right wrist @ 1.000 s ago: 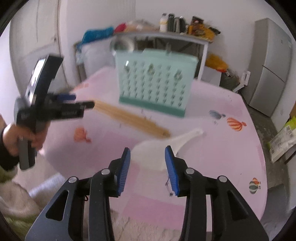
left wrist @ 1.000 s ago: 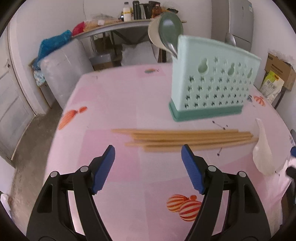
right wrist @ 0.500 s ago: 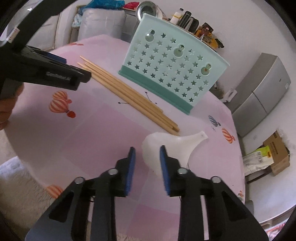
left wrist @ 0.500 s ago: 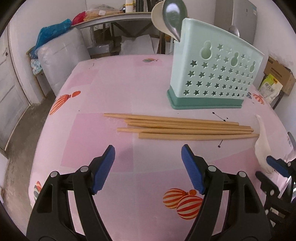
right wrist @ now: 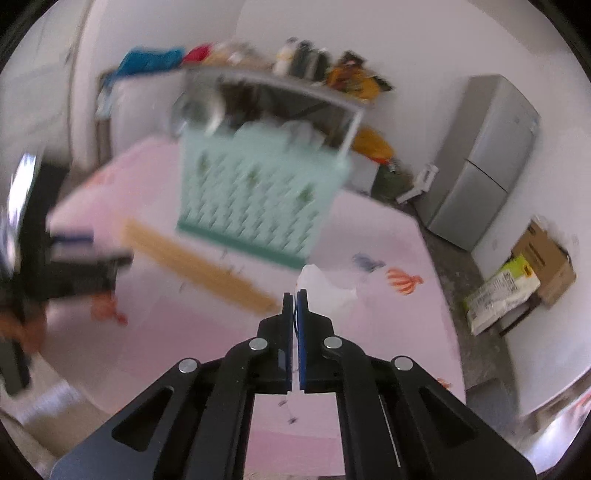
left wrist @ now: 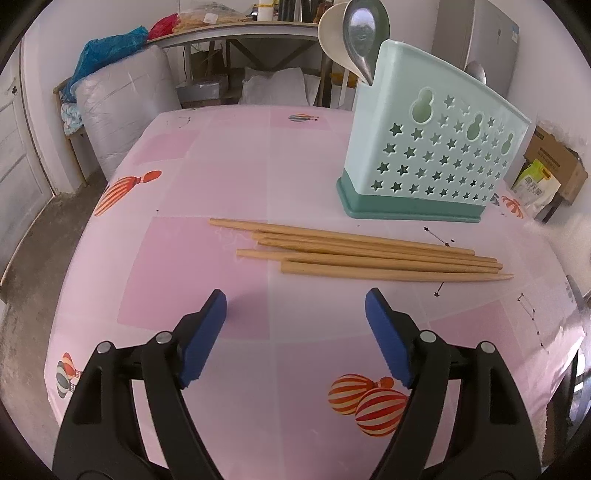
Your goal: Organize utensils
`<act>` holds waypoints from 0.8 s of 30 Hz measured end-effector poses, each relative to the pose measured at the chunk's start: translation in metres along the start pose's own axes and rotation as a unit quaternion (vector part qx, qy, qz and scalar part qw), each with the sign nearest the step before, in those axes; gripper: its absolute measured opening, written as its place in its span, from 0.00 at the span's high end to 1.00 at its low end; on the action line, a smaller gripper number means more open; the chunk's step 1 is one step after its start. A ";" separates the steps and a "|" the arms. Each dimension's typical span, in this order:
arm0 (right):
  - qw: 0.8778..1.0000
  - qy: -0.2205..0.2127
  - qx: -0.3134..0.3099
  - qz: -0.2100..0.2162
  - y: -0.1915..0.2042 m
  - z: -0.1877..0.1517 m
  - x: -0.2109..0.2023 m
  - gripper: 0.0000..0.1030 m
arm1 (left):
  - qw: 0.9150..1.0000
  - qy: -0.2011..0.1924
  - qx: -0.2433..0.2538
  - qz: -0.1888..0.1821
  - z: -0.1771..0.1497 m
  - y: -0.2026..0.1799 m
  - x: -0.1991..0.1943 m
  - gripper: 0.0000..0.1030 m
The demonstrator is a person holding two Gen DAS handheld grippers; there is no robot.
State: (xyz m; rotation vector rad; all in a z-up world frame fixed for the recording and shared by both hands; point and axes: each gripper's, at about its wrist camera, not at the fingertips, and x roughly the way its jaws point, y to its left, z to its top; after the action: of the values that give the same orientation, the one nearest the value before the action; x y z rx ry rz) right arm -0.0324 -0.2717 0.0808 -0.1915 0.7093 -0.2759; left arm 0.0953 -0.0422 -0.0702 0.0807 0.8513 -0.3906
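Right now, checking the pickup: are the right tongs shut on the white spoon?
Shut on it: the right tongs pinch the white spoon, which juts past their tips.

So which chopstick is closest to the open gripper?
The bottom chopstick, thickest-looking, lying nearest the left gripper; the other four sit farther back toward the holder.

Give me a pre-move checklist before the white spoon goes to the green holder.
1. Right gripper shut on white plastic spoon: ok, spoon sticks out beyond the pads.
2. Grip secure: cannot tell, view is blurred.
3. Left gripper clear of the spoon's way: ok, open with nothing between the pads.
4. Utensil holder upright on the pink tablecloth: ok.
5. Free slot in holder: cannot tell; a metal spoon stands at one end.
6. Chopsticks put away: not ok, flat on the tablecloth.
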 end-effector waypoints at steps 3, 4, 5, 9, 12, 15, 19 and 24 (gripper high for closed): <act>0.999 -0.024 0.038 0.007 -0.024 0.019 -0.016 0.98 | 1.000 0.000 0.000 -0.001 0.000 -0.001 0.000 0.27; 0.998 -0.033 0.052 0.015 -0.033 0.027 -0.022 0.98 | 1.000 0.001 0.001 -0.002 0.000 -0.002 0.001 0.27; 0.996 -0.044 0.070 0.027 -0.042 0.035 -0.028 0.98 | 1.000 0.001 0.002 -0.002 0.000 -0.002 0.001 0.26; 0.983 -0.086 0.133 0.095 -0.073 0.064 -0.047 0.98 | 1.000 0.002 0.003 -0.004 -0.001 -0.003 0.001 0.25; 0.964 -0.110 0.180 0.160 -0.093 0.083 -0.052 0.98 | 1.000 0.002 0.002 -0.006 -0.001 -0.003 0.001 0.24; 0.941 -0.117 0.223 0.226 -0.108 0.098 -0.045 0.98 | 1.000 0.002 0.000 -0.006 -0.001 -0.003 0.001 0.24; 0.925 -0.095 0.254 0.265 -0.114 0.107 -0.023 0.98 | 1.000 0.004 0.003 -0.005 -0.001 -0.003 0.001 0.22; 0.910 -0.042 0.293 0.290 -0.119 0.110 0.020 0.98 | 1.000 0.007 0.005 -0.001 -0.001 -0.005 0.001 0.21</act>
State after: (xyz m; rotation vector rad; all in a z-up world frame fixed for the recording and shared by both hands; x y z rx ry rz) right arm 0.0338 -0.3814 0.1818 0.5765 0.5417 0.0995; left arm 0.0935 -0.0465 -0.0711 0.0931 0.8622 -0.3961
